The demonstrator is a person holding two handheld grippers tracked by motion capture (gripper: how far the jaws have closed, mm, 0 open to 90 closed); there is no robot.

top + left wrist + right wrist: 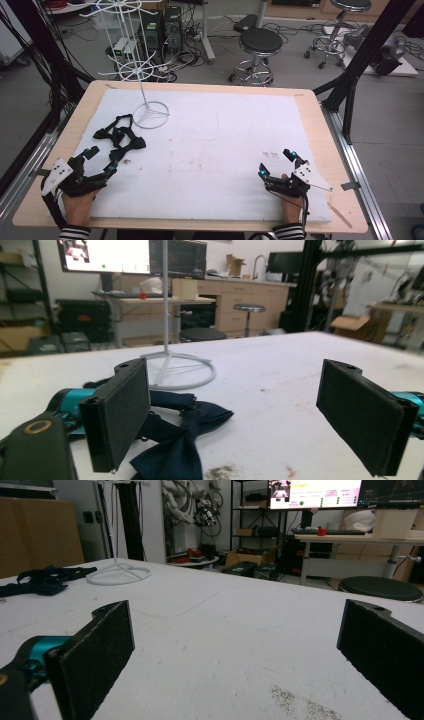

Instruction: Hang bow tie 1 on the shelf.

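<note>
Dark bow ties (120, 136) lie in a loose heap on the white mat, left of centre, just in front of the round base of a white wire display stand (151, 114). My left gripper (101, 160) rests at the near left, open, its jaws spread wide just short of the heap. In the left gripper view one dark blue bow tie (182, 440) lies beside the left jaw, not between the pads, with the stand (172, 367) behind it. My right gripper (276, 162) sits open at the near right with bare mat between its jaws. From the right gripper view the bow ties (42, 581) and the stand (118, 573) lie far off.
The white mat (215, 145) covers a wooden table (320, 130). The stand's pole rises to wire hook rings above the table's far left. Small dark stains mark the mat near both grippers. Stools, cables and black frame posts stand on the floor beyond the table.
</note>
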